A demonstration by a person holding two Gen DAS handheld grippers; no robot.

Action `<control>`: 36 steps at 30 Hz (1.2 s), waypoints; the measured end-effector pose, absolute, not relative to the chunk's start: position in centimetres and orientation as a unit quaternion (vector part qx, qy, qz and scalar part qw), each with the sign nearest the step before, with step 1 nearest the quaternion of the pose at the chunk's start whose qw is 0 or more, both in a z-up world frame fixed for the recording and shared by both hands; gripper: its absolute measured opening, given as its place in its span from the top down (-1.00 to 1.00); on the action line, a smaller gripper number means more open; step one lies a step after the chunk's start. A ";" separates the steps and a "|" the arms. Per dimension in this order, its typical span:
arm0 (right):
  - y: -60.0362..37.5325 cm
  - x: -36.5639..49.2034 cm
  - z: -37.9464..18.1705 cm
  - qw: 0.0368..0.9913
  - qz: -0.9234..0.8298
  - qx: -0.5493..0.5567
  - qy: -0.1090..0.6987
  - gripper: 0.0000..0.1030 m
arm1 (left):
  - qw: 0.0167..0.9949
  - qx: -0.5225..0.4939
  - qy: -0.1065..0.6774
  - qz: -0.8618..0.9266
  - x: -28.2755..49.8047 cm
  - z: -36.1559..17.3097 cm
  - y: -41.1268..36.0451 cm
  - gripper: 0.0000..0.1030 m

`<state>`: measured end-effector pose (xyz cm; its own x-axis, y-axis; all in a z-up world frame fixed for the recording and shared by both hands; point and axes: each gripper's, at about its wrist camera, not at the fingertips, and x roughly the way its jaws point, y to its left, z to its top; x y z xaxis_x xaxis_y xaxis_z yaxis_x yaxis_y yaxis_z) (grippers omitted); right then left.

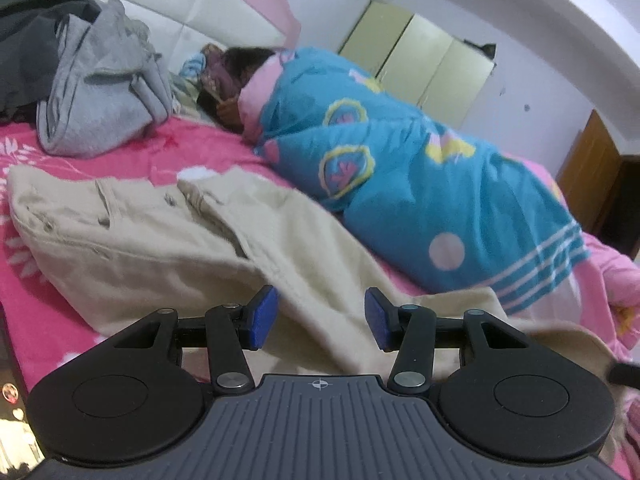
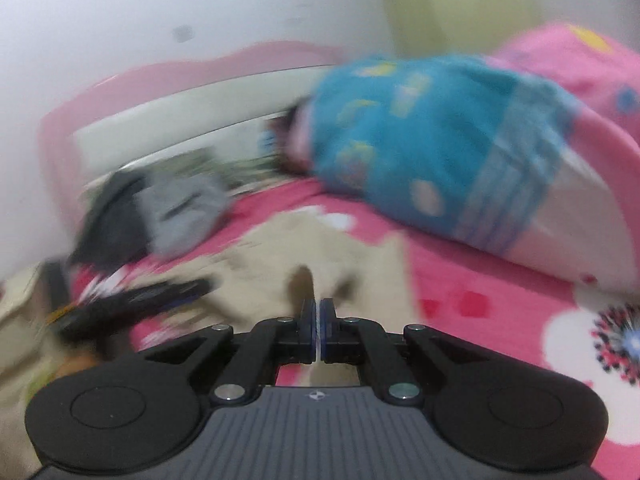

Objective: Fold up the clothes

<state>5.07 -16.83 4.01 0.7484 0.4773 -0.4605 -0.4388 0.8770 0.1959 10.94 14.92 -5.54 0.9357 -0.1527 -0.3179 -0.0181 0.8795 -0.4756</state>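
Beige trousers [image 1: 140,240] lie spread on the pink flowered bed sheet [image 1: 192,144], waist end to the left and legs running right. My left gripper [image 1: 316,322] hovers low over one leg, its blue pads [image 1: 262,316] well apart and pressing on nothing. The right wrist view is blurred. In it my right gripper [image 2: 319,312] has its pads together, and a ridge of the beige trousers [image 2: 260,264] rises into the fingertips, so it appears pinched there. A dark blurred shape [image 2: 132,304] at the left looks like the other gripper.
A person [image 1: 236,80] lies under a blue patterned blanket [image 1: 400,168] along the far side of the bed. A crumpled grey garment [image 1: 100,96] and a dark one [image 1: 32,20] are heaped by the headboard. A pale wardrobe [image 1: 420,64] and a brown door [image 1: 592,176] stand behind.
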 end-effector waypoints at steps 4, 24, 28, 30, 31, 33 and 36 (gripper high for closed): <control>-11.7 2.4 1.6 0.894 0.316 0.004 0.317 0.96 | 0.956 -0.235 0.173 -0.036 11.0 -5.5 14.6 0.07; -11.3 -1.3 4.2 0.929 0.224 -0.050 0.291 -0.38 | 0.949 -0.135 0.257 -0.125 11.6 -7.6 8.9 0.06; -19.9 3.1 2.5 0.923 0.101 0.122 0.350 -0.67 | 0.947 -0.130 0.265 -0.128 11.7 -7.8 8.6 0.06; -23.5 5.3 0.3 0.890 0.065 0.221 0.393 -0.70 | 0.946 -0.127 0.270 -0.129 11.8 -8.0 8.5 0.06; -24.7 6.1 -1.1 0.873 0.056 0.257 0.411 -0.70 | 0.945 -0.126 0.273 -0.130 11.8 -8.1 8.4 0.06; -25.6 7.2 -3.8 0.842 0.059 0.304 0.442 -0.63 | 0.944 -0.122 0.277 -0.130 11.9 -8.2 8.2 0.06; -24.4 7.6 -5.4 0.833 0.084 0.316 0.448 0.24 | 0.944 -0.115 0.280 -0.129 11.9 -8.5 8.0 0.06</control>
